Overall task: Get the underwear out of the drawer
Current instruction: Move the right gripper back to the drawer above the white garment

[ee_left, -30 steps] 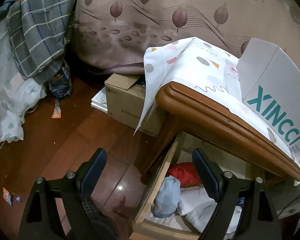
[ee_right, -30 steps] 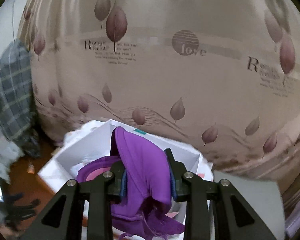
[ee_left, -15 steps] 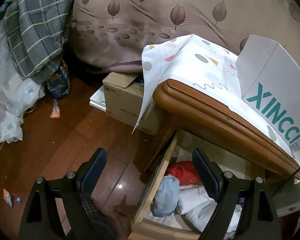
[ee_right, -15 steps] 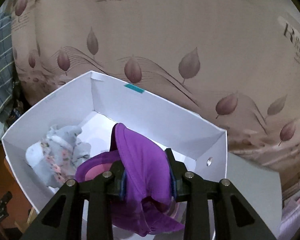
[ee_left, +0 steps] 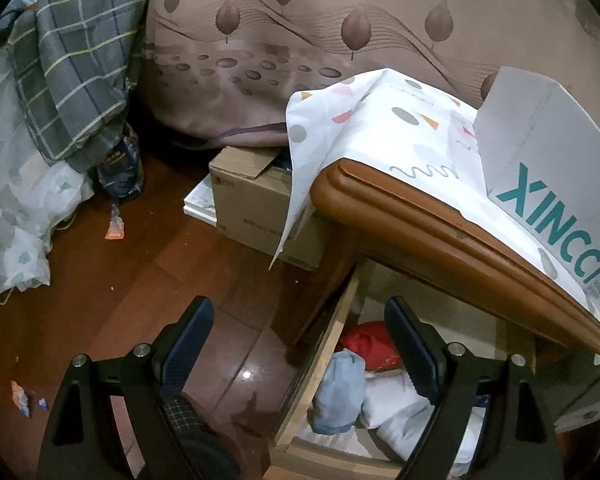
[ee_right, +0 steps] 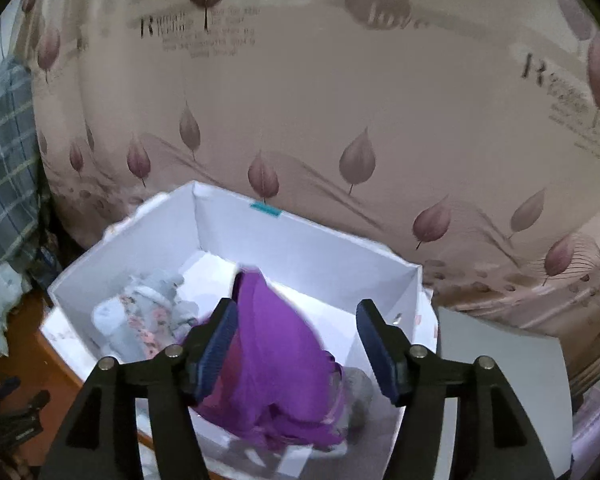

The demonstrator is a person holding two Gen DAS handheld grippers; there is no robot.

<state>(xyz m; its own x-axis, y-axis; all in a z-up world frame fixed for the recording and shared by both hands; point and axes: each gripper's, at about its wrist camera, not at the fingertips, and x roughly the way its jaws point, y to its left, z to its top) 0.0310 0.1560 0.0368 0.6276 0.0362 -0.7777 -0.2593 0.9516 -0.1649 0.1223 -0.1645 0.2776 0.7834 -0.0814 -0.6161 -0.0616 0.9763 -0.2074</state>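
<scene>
Now the right gripper [ee_right: 296, 340] has just opened wide, releasing the purple underwear [ee_right: 276, 364] into the white box [ee_right: 308, 240]. The left gripper [ee_left: 300, 344] stays wide open and empty over the drawer [ee_left: 324, 360].

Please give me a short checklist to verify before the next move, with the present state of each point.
1. Right hand-held gripper released: ok, jaws just opened, right pad clear, left pad beside the cloth.
2. Purple underwear inside white box: ok, though blurred.
3. Grey floral garment in box: ok.
4. Left hand-held gripper empty and open: ok.
5. Drawer open, with light blue garment and red garment left: ok.
6. Whether the remaining pieces are underwear: cannot tell.
</scene>
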